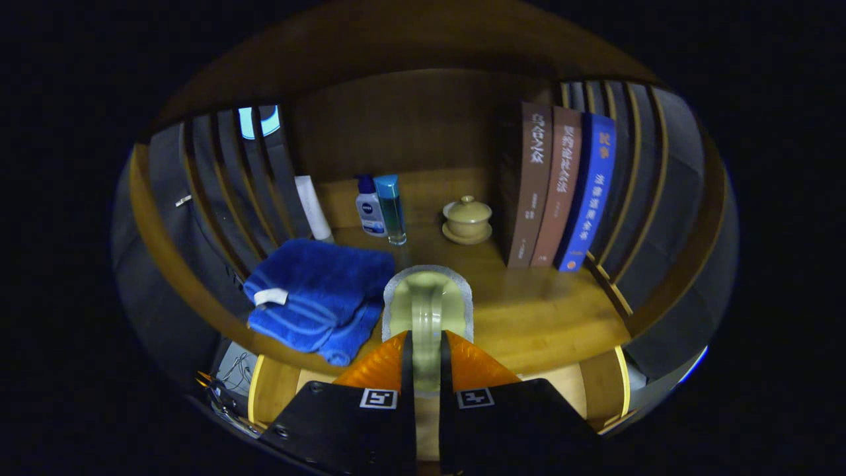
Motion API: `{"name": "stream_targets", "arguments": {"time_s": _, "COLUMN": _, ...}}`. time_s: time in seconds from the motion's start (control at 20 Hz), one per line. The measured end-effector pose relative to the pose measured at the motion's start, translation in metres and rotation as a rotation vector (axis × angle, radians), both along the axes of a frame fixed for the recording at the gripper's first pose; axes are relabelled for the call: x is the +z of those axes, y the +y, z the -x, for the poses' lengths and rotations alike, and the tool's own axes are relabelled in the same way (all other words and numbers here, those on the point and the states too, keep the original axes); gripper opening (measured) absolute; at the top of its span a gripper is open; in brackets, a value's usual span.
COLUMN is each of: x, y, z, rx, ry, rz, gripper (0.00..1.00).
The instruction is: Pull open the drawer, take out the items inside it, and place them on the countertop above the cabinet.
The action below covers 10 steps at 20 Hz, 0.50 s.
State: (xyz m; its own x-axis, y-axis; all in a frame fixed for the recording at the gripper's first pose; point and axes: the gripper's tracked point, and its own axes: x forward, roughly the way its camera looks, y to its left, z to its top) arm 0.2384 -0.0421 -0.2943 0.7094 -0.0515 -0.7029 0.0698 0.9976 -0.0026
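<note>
My gripper point(426, 338) is shut on the handle of a pale green cup point(456, 304), which I hold just above the front part of the wooden countertop point(548, 311). The cup's handle runs straight down between the two fingers, and its grey-edged body stands just ahead of them. Below the countertop's front edge and under the fingers is the open drawer point(572, 390), with pale wood inside. The fingers hide most of the drawer's inside.
A folded blue towel point(317, 297) lies just left of the cup. Behind it stand a white tube point(312, 208), a white bottle point(370, 208) and a clear blue-capped bottle point(391, 208). A lidded tan bowl on a saucer point(467, 219) and three upright books point(562, 192) stand further right. Slatted walls close both sides.
</note>
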Motion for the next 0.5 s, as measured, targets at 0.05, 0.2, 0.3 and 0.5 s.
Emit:
{"name": "stream_targets", "arguments": {"time_s": 0.05, "x": -0.006, "y": 0.001, "z": -0.010, "rx": 0.004, "ry": 0.015, "rz": 0.000, "gripper": 0.18}}
{"name": "stream_targets", "arguments": {"time_s": 0.2, "x": -0.028, "y": -0.001, "z": -0.030, "rx": 0.002, "ry": 0.084, "rz": -0.005, "gripper": 0.18}}
{"name": "stream_targets", "arguments": {"time_s": 0.3, "x": -0.042, "y": -0.005, "z": -0.038, "rx": -0.010, "ry": 0.114, "rz": -0.008, "gripper": 0.18}}
{"name": "stream_targets", "arguments": {"time_s": 0.5, "x": -0.043, "y": -0.003, "z": -0.045, "rx": -0.010, "ry": 0.103, "rz": -0.022, "gripper": 0.30}}
